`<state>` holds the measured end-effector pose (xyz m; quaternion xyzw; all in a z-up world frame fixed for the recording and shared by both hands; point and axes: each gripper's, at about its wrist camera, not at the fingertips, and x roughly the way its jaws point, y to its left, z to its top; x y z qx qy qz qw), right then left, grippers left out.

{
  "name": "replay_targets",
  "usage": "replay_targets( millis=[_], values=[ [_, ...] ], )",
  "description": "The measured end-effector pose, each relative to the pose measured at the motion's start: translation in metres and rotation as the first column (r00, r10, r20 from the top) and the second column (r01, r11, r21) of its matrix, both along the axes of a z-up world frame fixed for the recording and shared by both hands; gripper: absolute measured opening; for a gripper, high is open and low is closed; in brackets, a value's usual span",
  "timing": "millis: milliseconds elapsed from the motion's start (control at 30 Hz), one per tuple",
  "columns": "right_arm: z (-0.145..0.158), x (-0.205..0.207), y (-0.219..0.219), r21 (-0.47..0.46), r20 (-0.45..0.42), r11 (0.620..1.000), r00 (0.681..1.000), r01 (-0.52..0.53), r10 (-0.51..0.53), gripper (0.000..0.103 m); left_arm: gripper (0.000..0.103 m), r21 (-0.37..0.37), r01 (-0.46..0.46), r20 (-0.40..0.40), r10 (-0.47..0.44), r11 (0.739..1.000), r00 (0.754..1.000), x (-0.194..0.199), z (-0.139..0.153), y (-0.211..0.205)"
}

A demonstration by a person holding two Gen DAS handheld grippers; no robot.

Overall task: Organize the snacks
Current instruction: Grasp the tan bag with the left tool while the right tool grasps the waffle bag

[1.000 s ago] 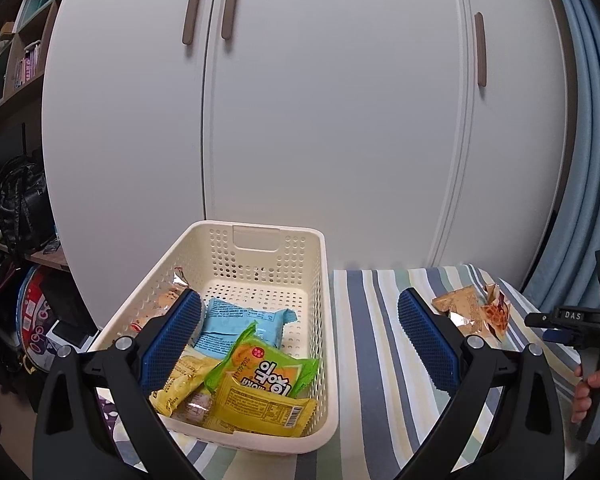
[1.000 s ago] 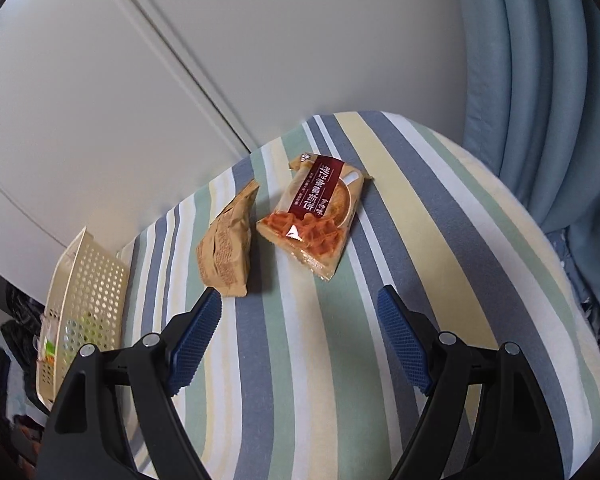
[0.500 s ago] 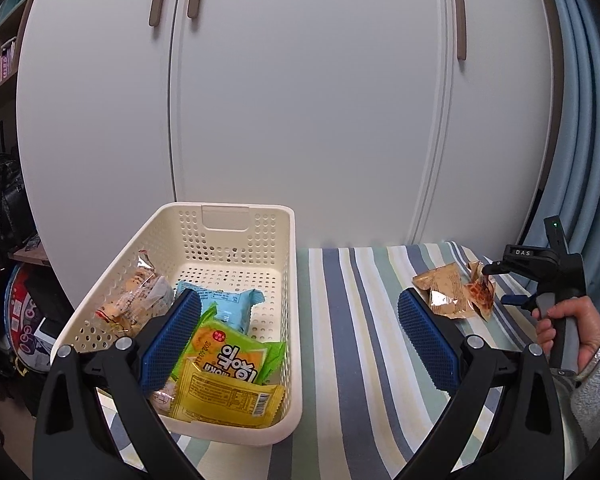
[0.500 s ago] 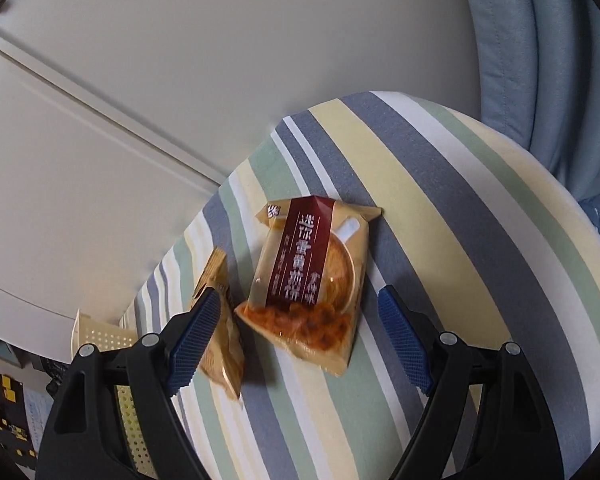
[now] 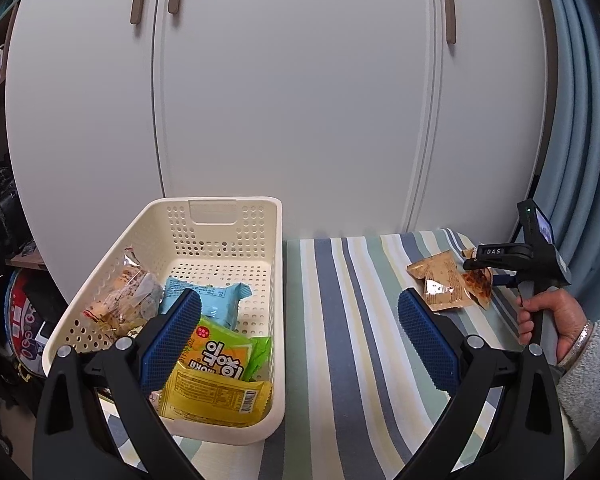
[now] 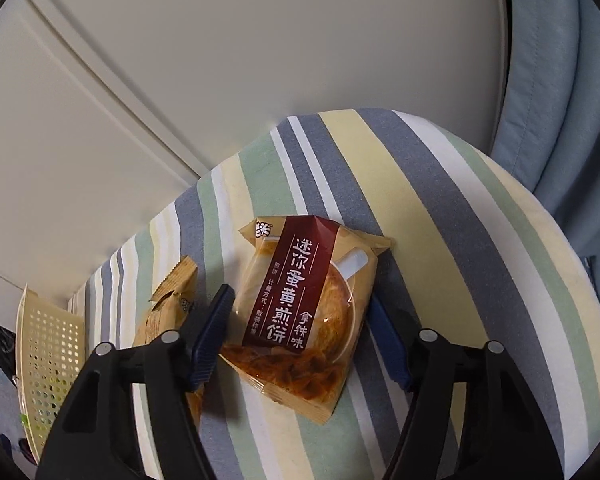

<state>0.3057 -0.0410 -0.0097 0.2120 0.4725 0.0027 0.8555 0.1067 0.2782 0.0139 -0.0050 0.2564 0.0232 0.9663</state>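
The right gripper (image 6: 296, 336) now straddles the maroon-labelled snack packet (image 6: 300, 316), having descended from above it.

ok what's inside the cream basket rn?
In the cream basket: a clear-wrapped snack, blue packet, green packet and yellow packet. The left gripper hides part of the pile; anything underneath is covered.

The basket (image 5: 204, 240) (holding several packets) sits left of two snack packs (image 5: 444, 284) on the striped cloth (image 5: 340, 320).
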Motion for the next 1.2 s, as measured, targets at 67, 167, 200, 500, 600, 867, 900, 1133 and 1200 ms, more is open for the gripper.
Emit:
replay_targets(
  millis=[67,167,200,500,600,867,900,1133,1200],
  values=[
    [0.002,-0.003,0.003,-0.007,0.007,1.000,1.000,-0.021,0.021,0.061,0.100,-0.005,0.013,-0.013,-0.014,1.000,1.000,0.003,0.002,-0.004],
    [0.005,-0.011,0.011,-0.018,0.010,0.999,0.999,-0.046,0.046,0.056,0.100,-0.009,0.041,-0.028,-0.042,0.999,0.999,0.010,0.006,-0.015],
    [0.007,-0.014,0.013,-0.027,0.016,0.998,0.998,-0.058,0.058,0.055,0.100,-0.017,0.061,-0.033,-0.062,0.998,0.998,0.013,0.009,-0.020],
    [0.007,-0.035,-0.011,0.018,0.075,0.998,0.996,-0.057,0.056,0.055,0.100,-0.135,0.214,-0.122,-0.231,0.967,0.965,0.077,0.006,-0.070],
    [0.012,-0.040,-0.023,0.037,0.106,0.998,0.993,-0.050,0.046,0.055,0.100,-0.189,0.227,-0.193,-0.263,0.955,0.945,0.109,-0.013,-0.087],
    [0.015,-0.043,-0.036,-0.001,0.140,1.000,0.990,-0.006,0.006,0.055,0.100,-0.303,0.233,-0.347,-0.335,0.924,0.876,0.177,-0.071,-0.127],
    [0.015,-0.040,-0.036,-0.002,0.140,1.000,0.990,-0.005,0.005,0.055,0.100,-0.318,0.231,-0.361,-0.343,0.919,0.867,0.183,-0.076,-0.130],
    [0.020,-0.043,-0.045,0.007,0.169,1.000,0.985,0.023,-0.024,0.055,0.090,-0.323,0.202,-0.446,-0.337,0.924,0.829,0.217,-0.110,-0.146],
    [0.020,-0.043,-0.049,0.018,0.170,0.999,0.985,0.033,-0.035,0.055,0.080,-0.322,0.203,-0.460,-0.340,0.925,0.820,0.222,-0.117,-0.148]
  ],
)
